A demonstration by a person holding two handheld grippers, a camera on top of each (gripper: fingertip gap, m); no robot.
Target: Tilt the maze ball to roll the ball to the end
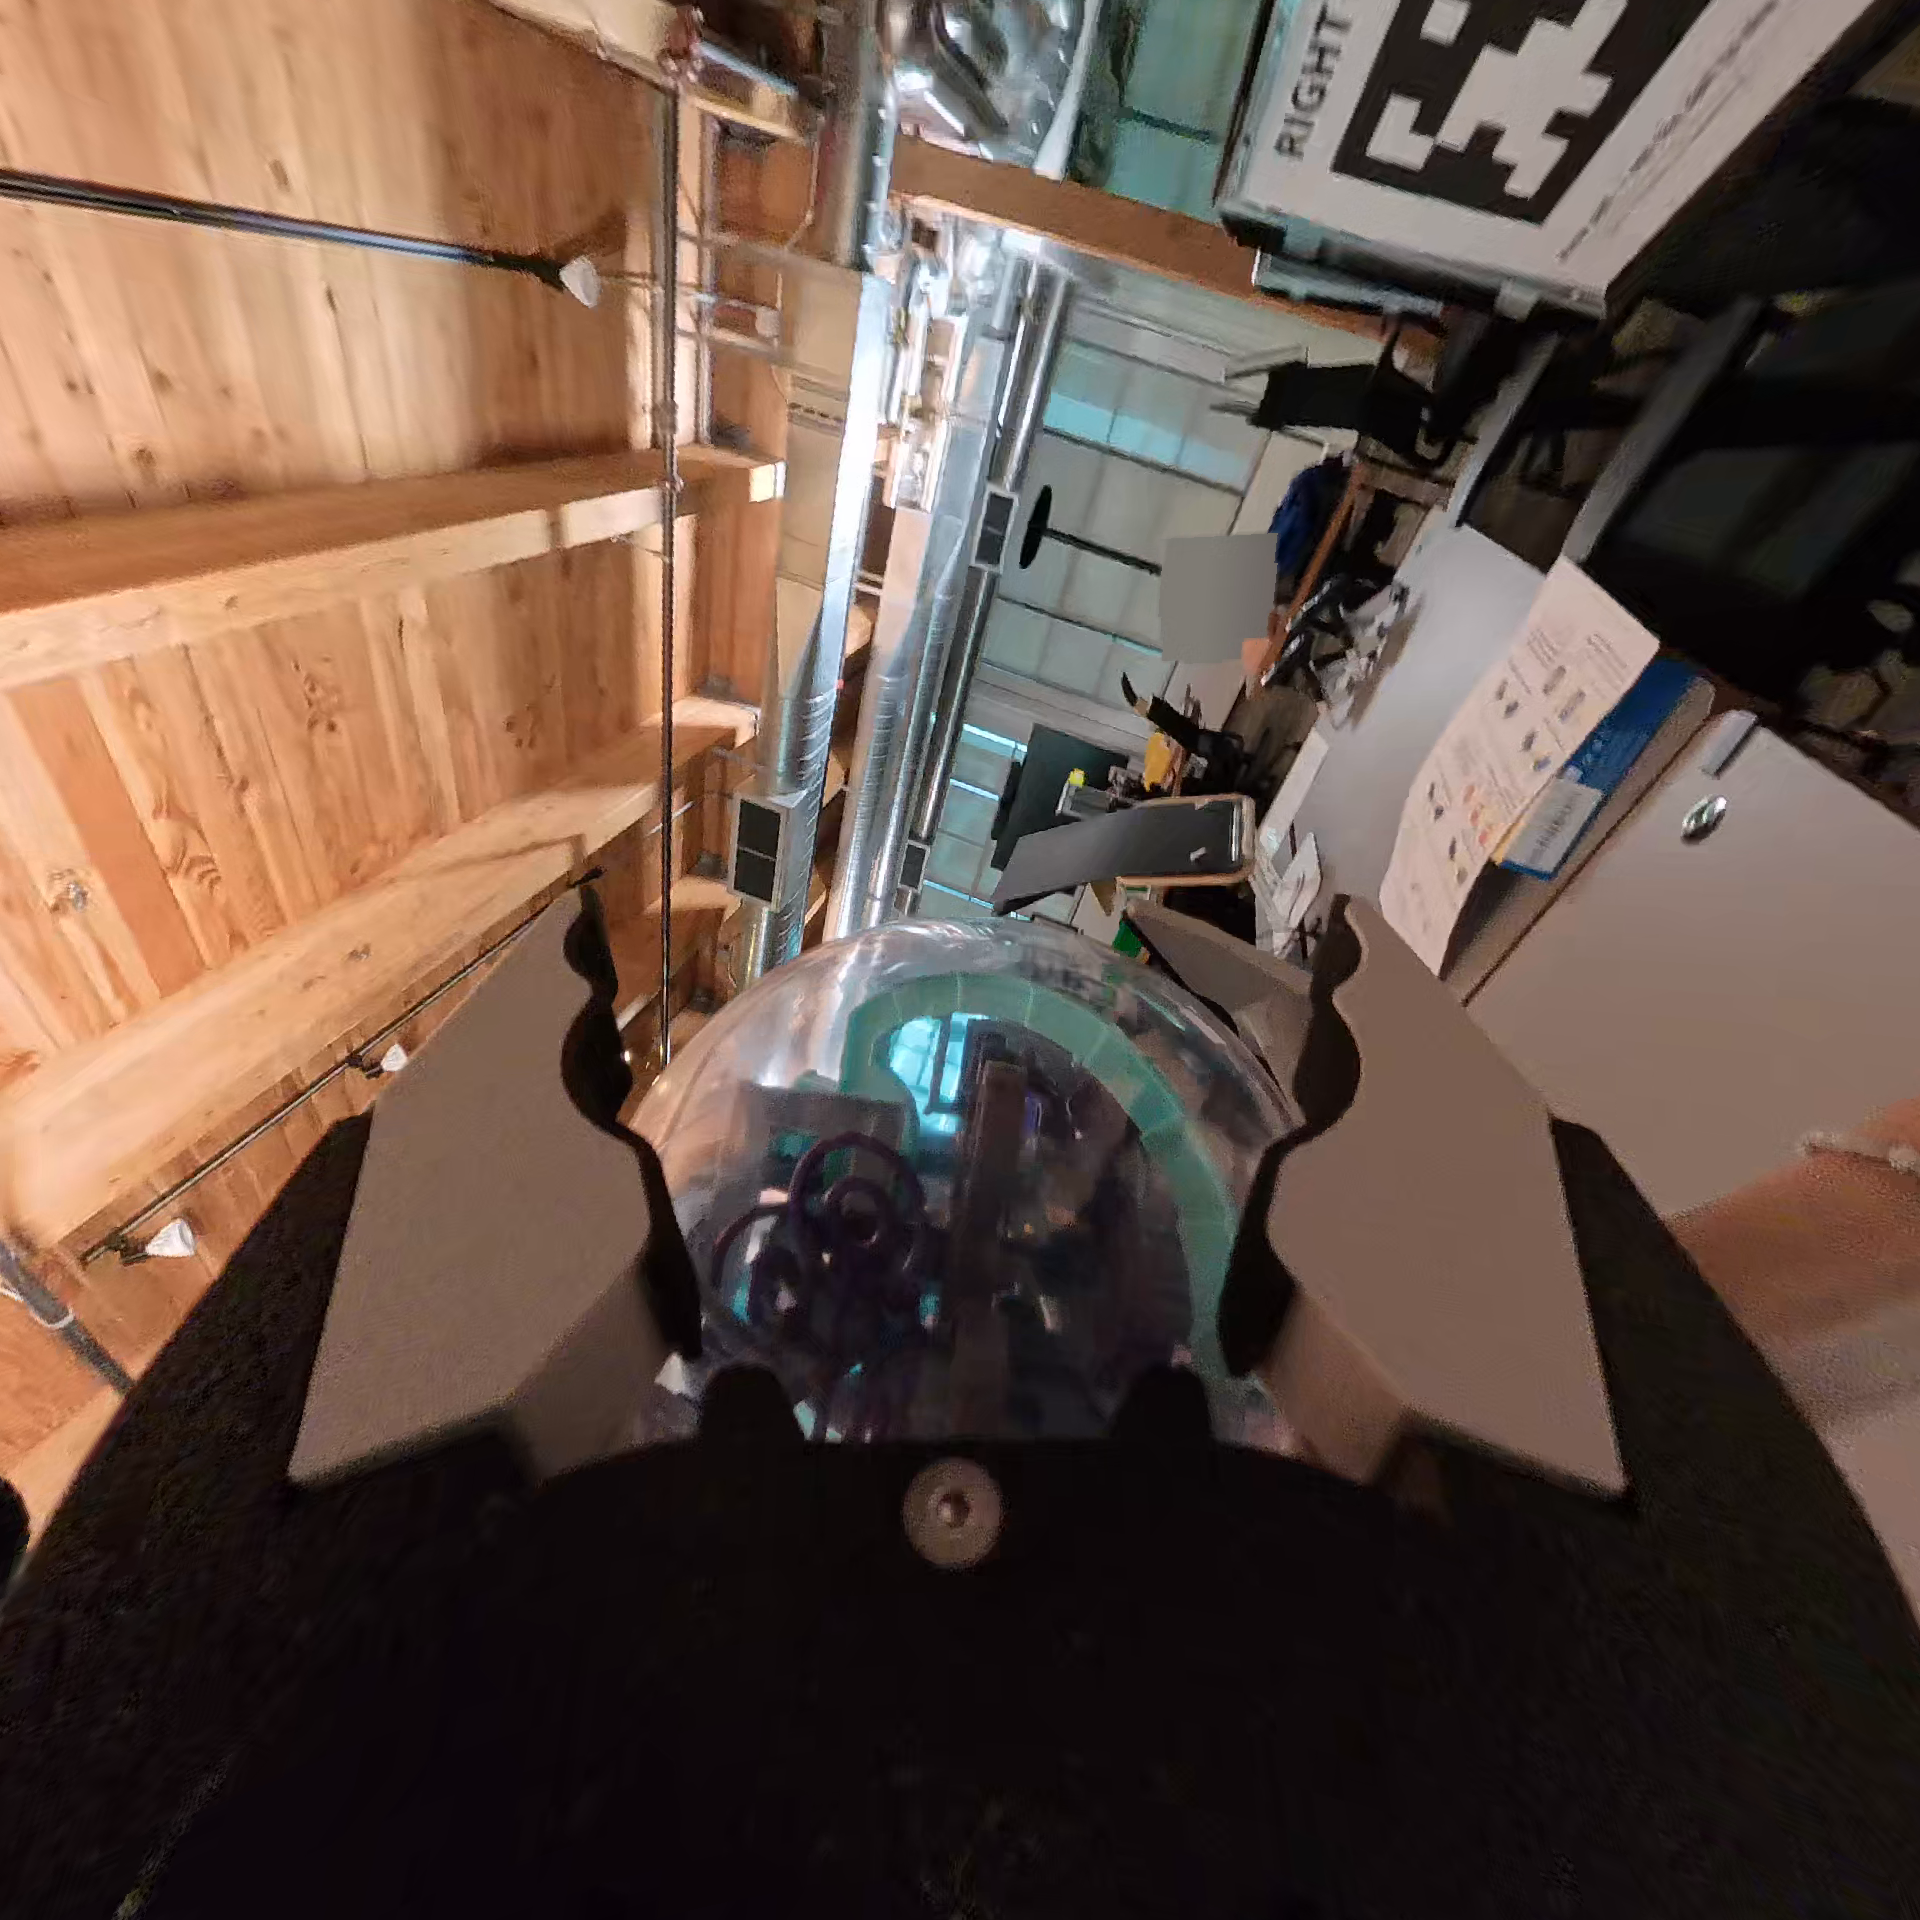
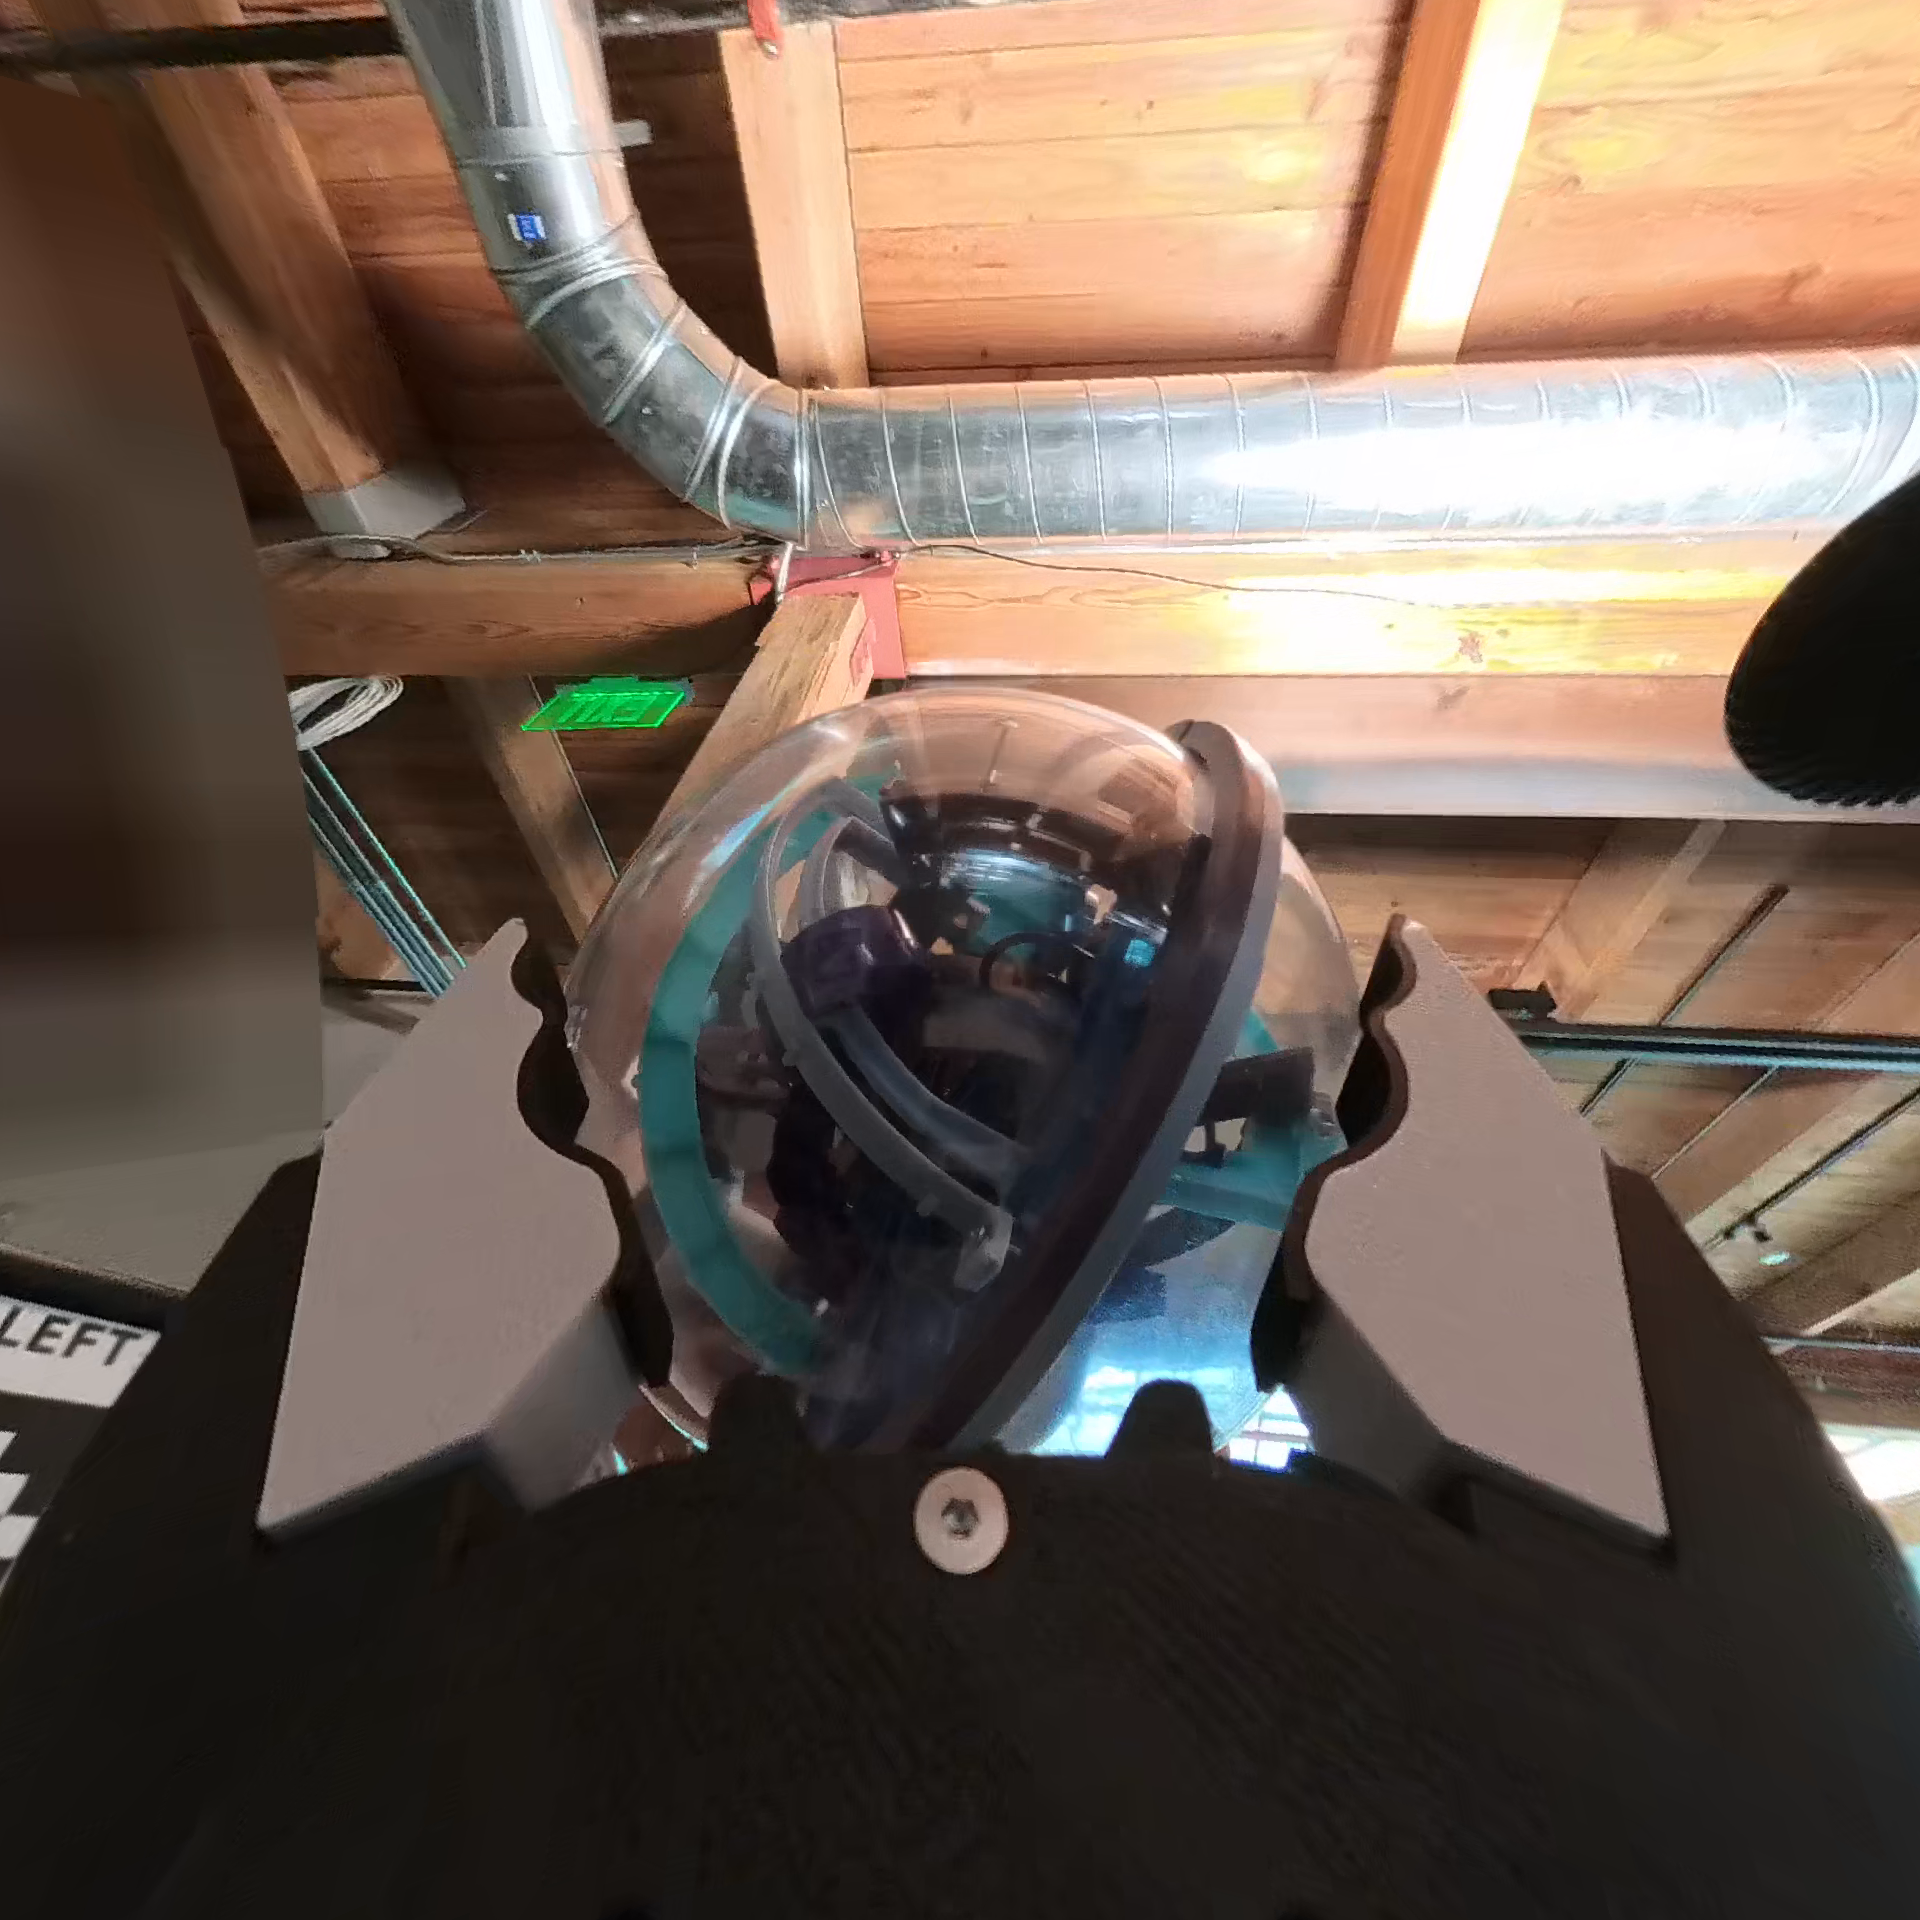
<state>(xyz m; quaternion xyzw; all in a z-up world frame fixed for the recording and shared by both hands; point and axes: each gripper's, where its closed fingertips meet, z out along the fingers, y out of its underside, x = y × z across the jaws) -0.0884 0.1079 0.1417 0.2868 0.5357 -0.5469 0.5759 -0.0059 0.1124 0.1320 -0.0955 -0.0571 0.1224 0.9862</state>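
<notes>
The maze ball [image 1: 935, 1164] is a clear sphere with teal, purple and grey tracks inside. It is held up in the air, and both views look up past it toward the ceiling. My left gripper [image 1: 966, 935] is shut on it, with one grey finger against each side. My right gripper [image 2: 956, 935] is shut on the same maze ball [image 2: 935, 1039], whose dark seam ring [image 2: 1174, 1039] runs diagonally. The small ball inside cannot be made out. The right gripper's body with a black-and-white marker [image 1: 1455, 104] shows at the top right of the left wrist view. The left gripper's marker [image 2: 52, 1403] shows at the right wrist view's left edge.
Wooden ceiling beams [image 2: 1143, 208] and a silver duct [image 2: 1143, 457] are overhead. A grey table with papers [image 1: 1496, 758] and a dark monitor [image 1: 1766, 499] are at the right of the left wrist view. A hand [image 1: 1808, 1278] is at its right edge. A black round object [image 2: 1839, 675] hangs at the right wrist view's right edge.
</notes>
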